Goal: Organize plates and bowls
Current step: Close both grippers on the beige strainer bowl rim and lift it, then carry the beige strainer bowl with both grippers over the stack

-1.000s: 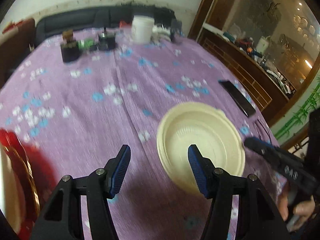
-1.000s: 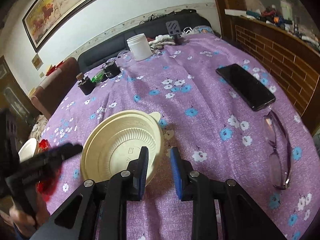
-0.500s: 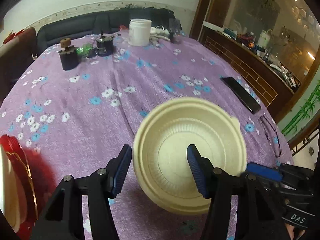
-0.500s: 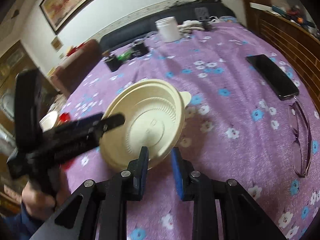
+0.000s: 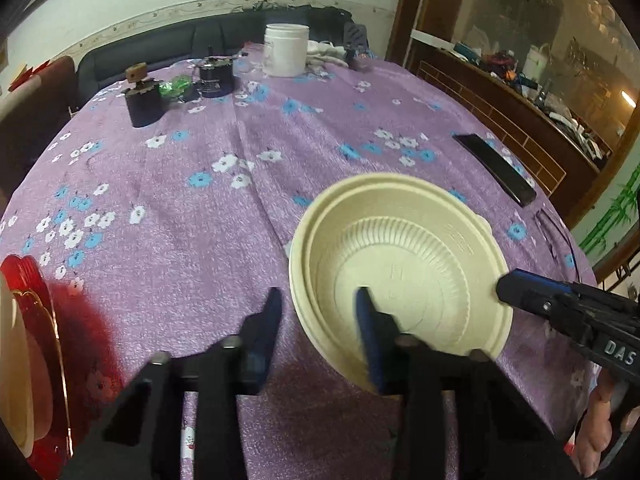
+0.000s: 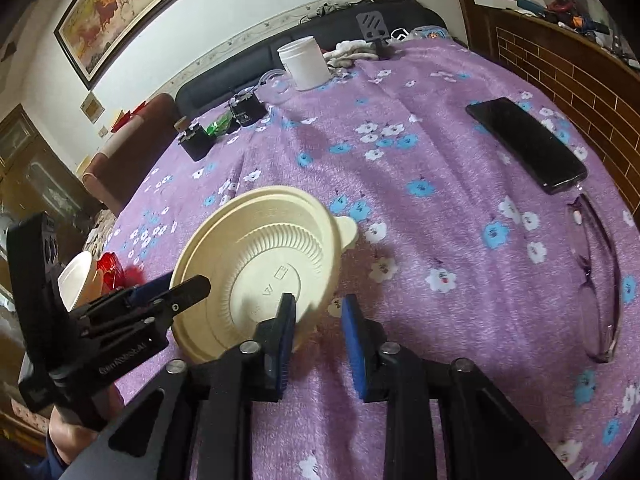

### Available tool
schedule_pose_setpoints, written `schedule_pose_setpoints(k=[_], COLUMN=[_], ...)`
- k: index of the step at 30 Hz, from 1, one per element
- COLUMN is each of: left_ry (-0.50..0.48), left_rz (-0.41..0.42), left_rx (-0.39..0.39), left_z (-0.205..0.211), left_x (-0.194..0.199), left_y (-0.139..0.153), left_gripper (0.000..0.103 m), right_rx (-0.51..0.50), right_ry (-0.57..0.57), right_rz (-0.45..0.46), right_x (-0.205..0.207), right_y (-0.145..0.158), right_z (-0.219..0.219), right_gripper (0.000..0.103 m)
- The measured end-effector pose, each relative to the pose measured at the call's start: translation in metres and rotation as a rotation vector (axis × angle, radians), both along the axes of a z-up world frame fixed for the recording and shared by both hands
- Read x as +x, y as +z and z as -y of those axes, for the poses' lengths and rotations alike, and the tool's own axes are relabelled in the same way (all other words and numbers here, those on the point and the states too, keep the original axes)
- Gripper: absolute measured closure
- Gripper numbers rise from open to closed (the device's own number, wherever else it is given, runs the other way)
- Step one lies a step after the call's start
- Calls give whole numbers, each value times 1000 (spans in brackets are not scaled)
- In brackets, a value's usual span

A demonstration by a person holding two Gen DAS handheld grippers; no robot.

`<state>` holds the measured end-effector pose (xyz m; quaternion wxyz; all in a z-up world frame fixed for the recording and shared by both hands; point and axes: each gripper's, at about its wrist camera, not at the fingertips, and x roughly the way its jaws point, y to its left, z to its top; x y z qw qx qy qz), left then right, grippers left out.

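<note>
On the purple tablecloth (image 5: 208, 240), two parted claws, left (image 5: 318, 320) and right (image 6: 318, 320), straddle one cream bowl's (image 5: 400, 264) rim.

cream ribbed plate (image 5: 404, 276), tilted, above purple tablecloth (image 5: 200, 216)

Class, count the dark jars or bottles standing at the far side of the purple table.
2. One dark bottle with a cork stopper stands far left; a dark jar stands to its right, near the white tub. Others may be hidden behind them.
</note>
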<state>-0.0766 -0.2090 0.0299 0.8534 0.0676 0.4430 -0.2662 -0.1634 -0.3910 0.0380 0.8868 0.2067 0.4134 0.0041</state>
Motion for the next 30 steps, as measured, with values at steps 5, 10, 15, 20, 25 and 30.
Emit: schedule_pose_setpoints(k=[5,10,15,20,25,30], left_ry=[14,41,76,120,156,187], left_rz=[61,121,149,164,188,208], left_rx=[11,12,-2,-23,-49,-64], left_z=[-4,-14,-31,-50,-71,-91], left_x=[-8,-13,-13,-10,-12,-13], left_y=[10,24,35,46,60,75], left_gripper=[77,77,77,77,77,75], right_rx=[-64,-114,-134,-149,-133,-128], right_ry=[-1,9,35,67,102,136], right_rz=[21,48,68,91,116,136], right_x=[-4,-3,1,7,13,18], right_y=[8,21,32,44,58,70], right_z=[-14,-29,-44,-61,-75,-91], right_gripper=[86,86,86,86,85,85])
